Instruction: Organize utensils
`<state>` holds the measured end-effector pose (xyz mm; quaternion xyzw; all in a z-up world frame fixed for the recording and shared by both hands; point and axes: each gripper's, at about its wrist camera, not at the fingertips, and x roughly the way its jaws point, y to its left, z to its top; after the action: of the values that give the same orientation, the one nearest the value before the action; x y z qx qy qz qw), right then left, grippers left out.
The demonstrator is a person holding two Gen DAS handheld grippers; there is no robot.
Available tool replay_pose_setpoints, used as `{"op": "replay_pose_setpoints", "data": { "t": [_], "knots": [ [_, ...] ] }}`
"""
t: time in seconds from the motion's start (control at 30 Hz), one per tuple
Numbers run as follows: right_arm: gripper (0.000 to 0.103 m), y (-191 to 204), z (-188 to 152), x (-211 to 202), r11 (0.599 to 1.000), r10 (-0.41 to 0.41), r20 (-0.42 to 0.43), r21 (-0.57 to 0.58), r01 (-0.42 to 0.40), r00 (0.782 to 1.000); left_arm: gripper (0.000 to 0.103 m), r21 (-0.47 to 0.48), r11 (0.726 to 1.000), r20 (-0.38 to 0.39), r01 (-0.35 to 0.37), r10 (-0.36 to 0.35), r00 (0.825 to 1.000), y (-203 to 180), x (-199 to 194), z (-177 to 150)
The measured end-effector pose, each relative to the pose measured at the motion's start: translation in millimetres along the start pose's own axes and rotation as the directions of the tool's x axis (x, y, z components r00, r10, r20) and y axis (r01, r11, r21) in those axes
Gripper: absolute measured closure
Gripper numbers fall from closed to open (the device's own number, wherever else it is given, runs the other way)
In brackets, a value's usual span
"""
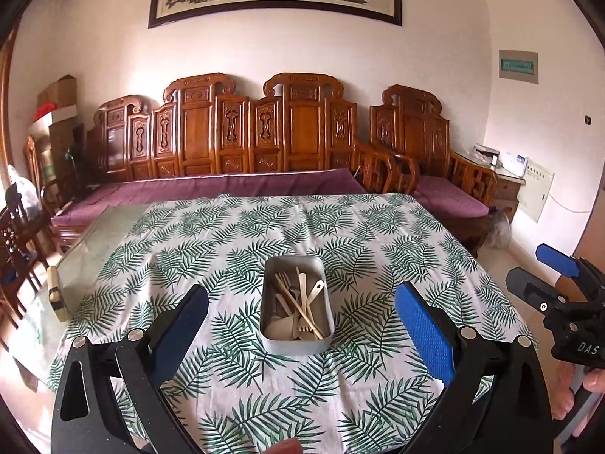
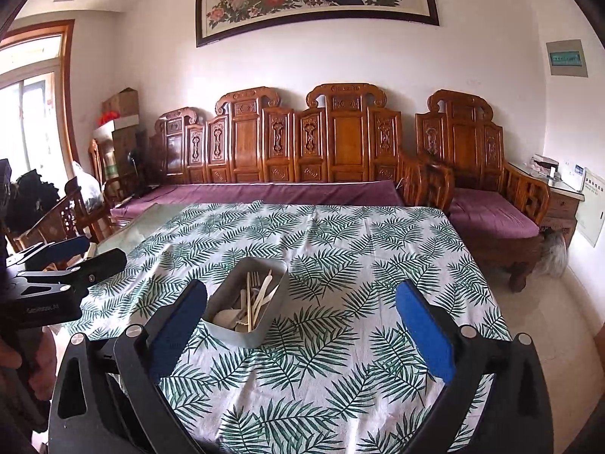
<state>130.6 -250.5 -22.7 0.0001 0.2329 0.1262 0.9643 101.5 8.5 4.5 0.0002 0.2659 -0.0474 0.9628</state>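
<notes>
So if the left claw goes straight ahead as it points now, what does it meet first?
Probably the tin of utensils, centred between the open left claw fingers; depth is unclear.

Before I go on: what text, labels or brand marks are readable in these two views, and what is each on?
"DAS": white letters on the right gripper body, left wrist view.
Small white print on the left gripper body, right wrist view: too blurred to read.
Green sign in the grey wall box: too small.
Paper notice on the right wall: illegible.
</notes>
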Motion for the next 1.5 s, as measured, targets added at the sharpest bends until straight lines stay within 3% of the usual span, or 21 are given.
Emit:
{"op": "replay_pose_setpoints", "data": {
  "t": [1.5],
  "knots": [
    [0.003,2.6,-1.1,-0.8,1.0,-0.004,0.006,0.016,0.003,1.0,0.008,0.012,1.0,0.024,-0.016,0.016,1.0,-4.2,-5.9,-5.4]
  ]
}}
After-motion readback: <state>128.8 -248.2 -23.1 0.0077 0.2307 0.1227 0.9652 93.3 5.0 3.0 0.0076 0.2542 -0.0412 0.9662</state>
